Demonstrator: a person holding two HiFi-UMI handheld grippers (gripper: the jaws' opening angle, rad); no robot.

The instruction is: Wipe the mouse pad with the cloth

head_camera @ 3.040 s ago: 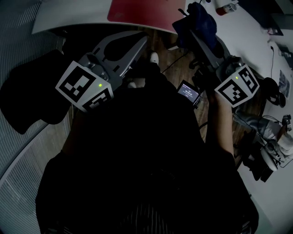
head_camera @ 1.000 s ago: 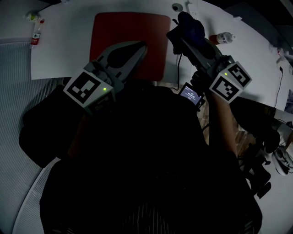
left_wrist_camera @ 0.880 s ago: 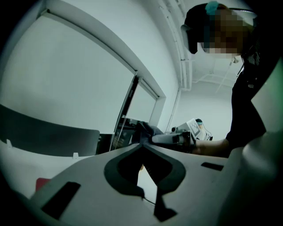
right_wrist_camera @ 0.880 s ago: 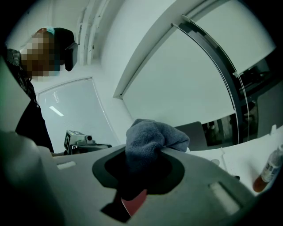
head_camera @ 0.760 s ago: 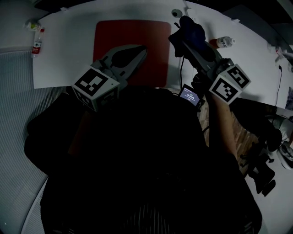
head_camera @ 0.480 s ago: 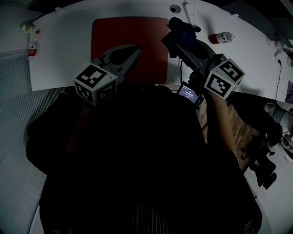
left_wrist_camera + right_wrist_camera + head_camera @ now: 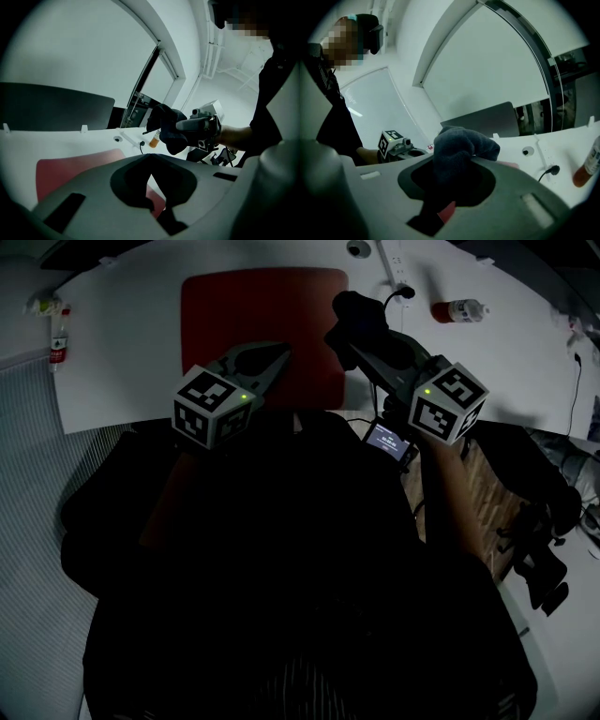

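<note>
A red mouse pad [image 7: 262, 320] lies flat on the white table [image 7: 122, 343]; the left gripper view shows it too [image 7: 70, 168]. My right gripper [image 7: 354, 334] is shut on a bunched dark blue cloth [image 7: 356, 315], which hangs over the pad's right edge. In the right gripper view the cloth [image 7: 461, 145] fills the jaws, and a red sliver of the pad [image 7: 446, 212] shows below. My left gripper [image 7: 284, 351] hovers over the pad's near part, its tips together with nothing held. From the left gripper view the cloth [image 7: 166, 129] is ahead and to the right.
An orange-capped bottle [image 7: 459, 308] lies on the table to the right. A power strip [image 7: 394, 263] with a black cable sits at the back. A small bottle [image 7: 58, 334] lies at the far left. A small lit screen [image 7: 386, 439] hangs by the table's near edge.
The view swung from the floor up onto the table. The right gripper carried the cloth left, to the pad's right edge. The left gripper drew back toward the pad's near edge.
</note>
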